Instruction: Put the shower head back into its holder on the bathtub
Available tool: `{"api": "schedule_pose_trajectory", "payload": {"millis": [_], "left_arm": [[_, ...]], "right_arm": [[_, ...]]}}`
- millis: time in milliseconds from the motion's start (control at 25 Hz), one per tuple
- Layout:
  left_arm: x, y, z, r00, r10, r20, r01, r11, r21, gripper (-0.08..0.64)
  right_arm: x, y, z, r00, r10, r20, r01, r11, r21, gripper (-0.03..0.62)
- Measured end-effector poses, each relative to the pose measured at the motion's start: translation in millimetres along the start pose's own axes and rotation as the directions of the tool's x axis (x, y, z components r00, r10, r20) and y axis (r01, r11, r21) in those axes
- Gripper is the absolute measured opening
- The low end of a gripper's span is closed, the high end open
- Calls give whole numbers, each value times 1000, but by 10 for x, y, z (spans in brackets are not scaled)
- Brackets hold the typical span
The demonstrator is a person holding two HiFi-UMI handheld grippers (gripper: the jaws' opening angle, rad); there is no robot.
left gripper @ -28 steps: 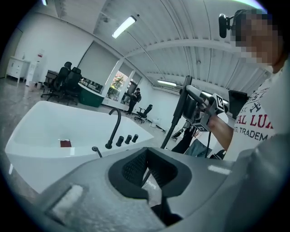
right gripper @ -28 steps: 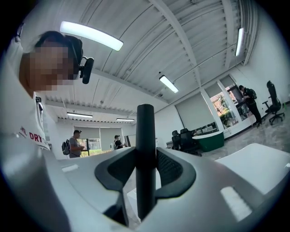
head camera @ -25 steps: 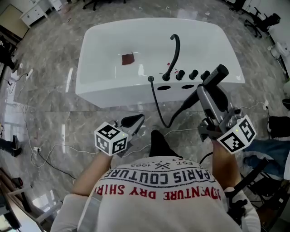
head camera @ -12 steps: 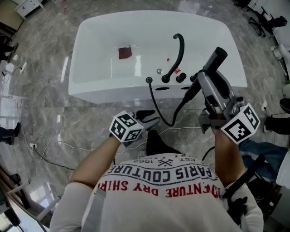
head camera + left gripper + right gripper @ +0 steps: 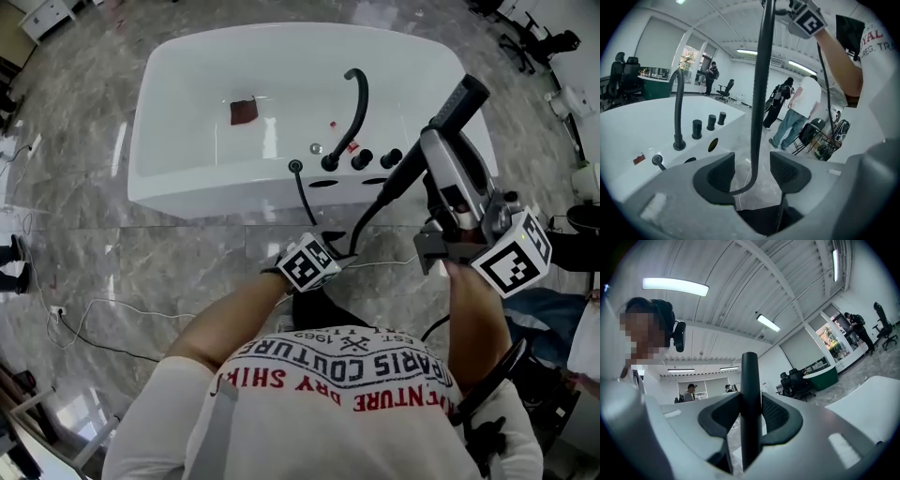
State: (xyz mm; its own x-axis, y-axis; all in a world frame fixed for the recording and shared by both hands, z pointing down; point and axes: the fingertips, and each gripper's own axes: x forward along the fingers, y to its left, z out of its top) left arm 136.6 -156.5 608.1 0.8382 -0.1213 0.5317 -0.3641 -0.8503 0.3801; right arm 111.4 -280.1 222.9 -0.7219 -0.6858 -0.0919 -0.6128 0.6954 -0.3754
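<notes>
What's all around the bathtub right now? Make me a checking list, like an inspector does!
Surface: grey marble floor, with a white bathtub standing on it.
Job's things: shower head held up near the tub's right end, not in a holder; its black hose loops down towards the tub deck.
Clutter: dark red square lying inside the tub.
Grippers: left gripper jaws are opening, with the hose between them but not pinched; right gripper jaws shut on the shower head.
Cables: thin white cable trailing over the floor.
Surroundings: office chairs; people standing beyond the tub.
</notes>
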Motion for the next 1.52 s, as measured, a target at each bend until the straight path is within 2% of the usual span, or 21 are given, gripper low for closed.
{"api": "schedule_pose_trajectory", "payload": {"millis": [200,240,280,320,360,480,560,760,880,1000,1120,1280,1520], "left_arm": [[214,-19,-8,1000,-4,-4,4,1000,16,239],[223,-2,-2,1000,-1,0,1,1000,22,220],[228,34,-11,1000,11,3,-11,1000,26,165],[224,70,-21,1000,25,7,-25,999,26,78],[201,89,-19,1000,29,12,-29,999,18,66],[40,98,-11,1000,14,15,-13,1000,-15,64],[-125,155,-59,999,32,20,-31,999,-30,64],[-664,432,-93,986,159,51,-156,986,-55,64],[-1035,661,-48,963,258,77,-251,964,-85,64],[-1384,868,122,928,349,129,-336,935,-113,64],[-1686,1024,403,892,411,189,-396,911,-114,64],[-2041,1134,846,849,458,265,-456,887,-70,64],[-2315,1138,1380,806,487,337,-521,853,14,64]], "right_arm": [[-61,126,117,1000,23,13,-23,999,-29,140],[-66,125,126,1000,19,13,-18,999,-33,140],[-70,120,135,1000,14,14,-13,999,-38,140],[-76,114,145,1000,9,14,-8,999,-42,140],[-84,106,158,1000,4,16,-4,999,-46,140],[-124,82,193,1000,-3,28,4,999,-42,140],[-149,69,191,999,-2,41,3,1000,-28,140],[-192,3,135,999,-21,49,22,1000,-20,140],[-258,-73,36,998,-63,28,64,997,-43,140],[-309,-79,-58,998,-67,10,67,995,-67,140],[-318,-89,-124,998,-59,9,59,997,-55,140],[-312,-104,-132,998,-58,20,59,998,-27,140],[-376,-196,-113,997,-68,29,68,998,-5,138]]}}
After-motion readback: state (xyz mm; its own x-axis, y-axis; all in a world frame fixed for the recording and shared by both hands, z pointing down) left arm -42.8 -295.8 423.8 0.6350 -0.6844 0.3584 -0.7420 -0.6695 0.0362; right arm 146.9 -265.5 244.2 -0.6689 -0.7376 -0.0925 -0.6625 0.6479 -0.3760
